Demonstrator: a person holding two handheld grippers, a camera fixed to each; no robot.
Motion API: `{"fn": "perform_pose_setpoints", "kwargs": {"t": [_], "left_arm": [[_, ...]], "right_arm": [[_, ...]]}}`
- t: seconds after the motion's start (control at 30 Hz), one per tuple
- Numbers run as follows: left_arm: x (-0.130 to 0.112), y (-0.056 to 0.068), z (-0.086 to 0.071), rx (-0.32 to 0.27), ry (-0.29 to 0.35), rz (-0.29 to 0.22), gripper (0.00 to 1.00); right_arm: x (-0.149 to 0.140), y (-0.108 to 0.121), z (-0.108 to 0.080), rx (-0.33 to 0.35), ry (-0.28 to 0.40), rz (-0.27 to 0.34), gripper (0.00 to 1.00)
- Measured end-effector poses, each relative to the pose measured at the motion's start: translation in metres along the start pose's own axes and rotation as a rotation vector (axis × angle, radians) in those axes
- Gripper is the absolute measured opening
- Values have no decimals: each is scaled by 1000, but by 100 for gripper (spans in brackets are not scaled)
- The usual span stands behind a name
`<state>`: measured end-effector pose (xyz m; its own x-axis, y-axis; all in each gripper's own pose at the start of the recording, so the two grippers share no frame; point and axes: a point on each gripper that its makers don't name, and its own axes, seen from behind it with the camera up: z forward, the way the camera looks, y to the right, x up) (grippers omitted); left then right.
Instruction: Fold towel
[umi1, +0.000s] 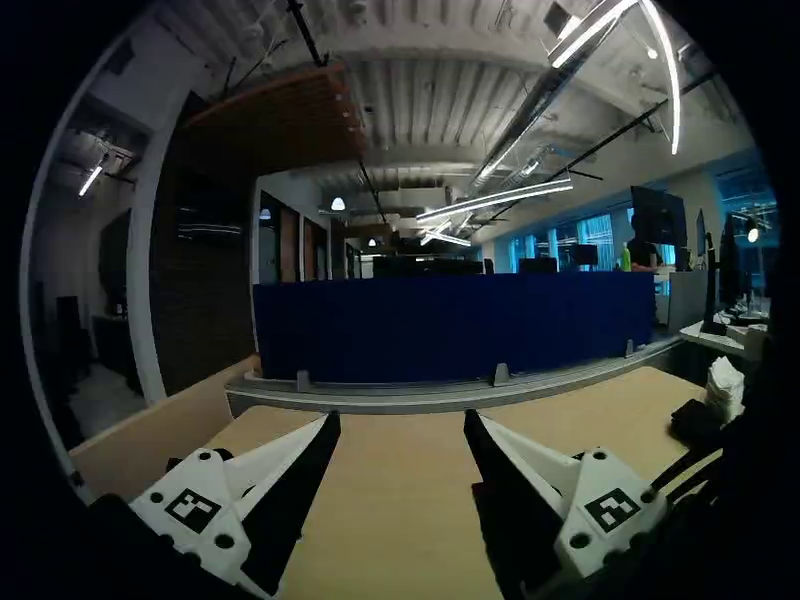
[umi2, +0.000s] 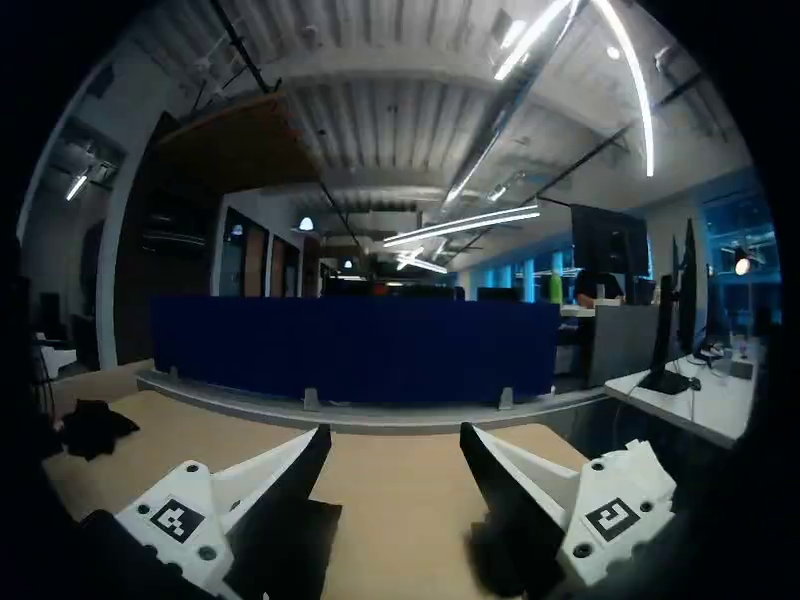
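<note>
A dark crumpled cloth, possibly the towel, lies on the wooden table far to the left in the right gripper view. In the left gripper view a dark cloth lies at the table's right edge. My left gripper is open above bare wood, with nothing between its fingers. My right gripper is open too, low over the tabletop and well away from the cloth.
A blue divider panel runs along the table's far edge. A white crumpled item sits behind the dark cloth. A white desk with a monitor stands to the right.
</note>
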<state>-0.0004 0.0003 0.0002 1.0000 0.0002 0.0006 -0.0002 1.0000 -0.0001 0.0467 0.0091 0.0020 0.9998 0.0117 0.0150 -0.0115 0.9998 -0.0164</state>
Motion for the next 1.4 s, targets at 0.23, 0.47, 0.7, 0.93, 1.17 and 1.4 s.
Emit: {"fn": "perform_pose_setpoints", "kwargs": {"t": [0.23,0.47,0.7,0.93,1.17,1.4], "left_arm": [[-14,18,8,-16,-34,19,92],[-7,29,8,-58,-54,35,92],[-14,45,3,-153,-115,77,92],[-31,80,-9,-315,-199,123,92],[-51,100,-16,-417,-255,164,92],[-79,106,-15,-445,-300,179,92]], "right_arm": [[23,-7,2,24,-14,0,100],[31,-16,6,60,-42,-41,100],[23,-45,1,195,-134,-110,100],[-9,-89,-18,418,-292,-177,100],[-29,-103,-24,484,-356,-218,100],[-58,-105,-25,499,-408,-237,100]]}}
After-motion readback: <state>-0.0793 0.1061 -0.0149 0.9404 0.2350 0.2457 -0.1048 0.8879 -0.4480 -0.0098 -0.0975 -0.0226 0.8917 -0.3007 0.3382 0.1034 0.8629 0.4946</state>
